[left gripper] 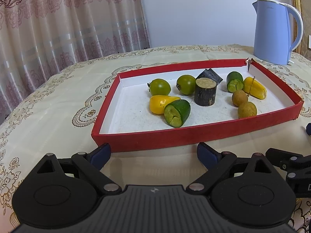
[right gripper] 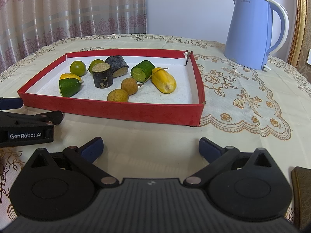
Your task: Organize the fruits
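Note:
A shallow red tray point(left gripper: 155, 138) point(right gripper: 108, 109) with a white floor lies on the table. In it are two green tomatoes point(left gripper: 160, 87) point(right gripper: 78, 68), two yellow fruits point(left gripper: 255, 88) point(right gripper: 164, 81), two cut green cucumber pieces point(left gripper: 177, 110) point(right gripper: 142, 70), two dark sugarcane stubs point(left gripper: 205, 94) point(right gripper: 102, 75) and two brown longans point(left gripper: 247, 110) point(right gripper: 117, 95). My left gripper point(left gripper: 153, 155) is open just before the tray's near wall. My right gripper point(right gripper: 151, 147) is open too, a little short of the tray. Both are empty.
A light blue electric kettle point(left gripper: 272, 33) point(right gripper: 252, 33) stands behind the tray at the right. A cream embroidered tablecloth point(right gripper: 233, 89) covers the table. Curtains hang behind at the left. The left tool point(right gripper: 25, 130) shows at the right view's left edge. A dark object point(right gripper: 301, 194) lies at bottom right.

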Tool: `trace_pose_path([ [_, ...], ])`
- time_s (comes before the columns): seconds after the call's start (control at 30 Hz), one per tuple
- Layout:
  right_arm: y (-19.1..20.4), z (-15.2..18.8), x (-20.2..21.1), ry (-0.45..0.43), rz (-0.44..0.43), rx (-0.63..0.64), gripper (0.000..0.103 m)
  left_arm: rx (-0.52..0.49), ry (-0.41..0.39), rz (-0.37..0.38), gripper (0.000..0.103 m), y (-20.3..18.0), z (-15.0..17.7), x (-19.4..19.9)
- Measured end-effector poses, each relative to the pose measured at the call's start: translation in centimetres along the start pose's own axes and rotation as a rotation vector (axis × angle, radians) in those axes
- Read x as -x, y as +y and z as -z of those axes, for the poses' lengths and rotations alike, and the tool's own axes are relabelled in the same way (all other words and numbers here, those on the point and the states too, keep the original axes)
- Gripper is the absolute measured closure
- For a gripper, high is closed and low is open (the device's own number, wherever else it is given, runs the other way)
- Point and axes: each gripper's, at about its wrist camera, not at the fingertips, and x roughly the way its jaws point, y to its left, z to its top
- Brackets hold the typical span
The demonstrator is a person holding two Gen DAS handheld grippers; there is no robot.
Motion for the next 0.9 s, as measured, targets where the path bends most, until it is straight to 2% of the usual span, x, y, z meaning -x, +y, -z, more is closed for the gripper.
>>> trace_pose_path([
  [0.9,0.01,-0.01,0.0,0.0,0.0,0.0,0.0,-0.011,-0.003,-0.009,0.006,-0.02,0.05,0.11],
])
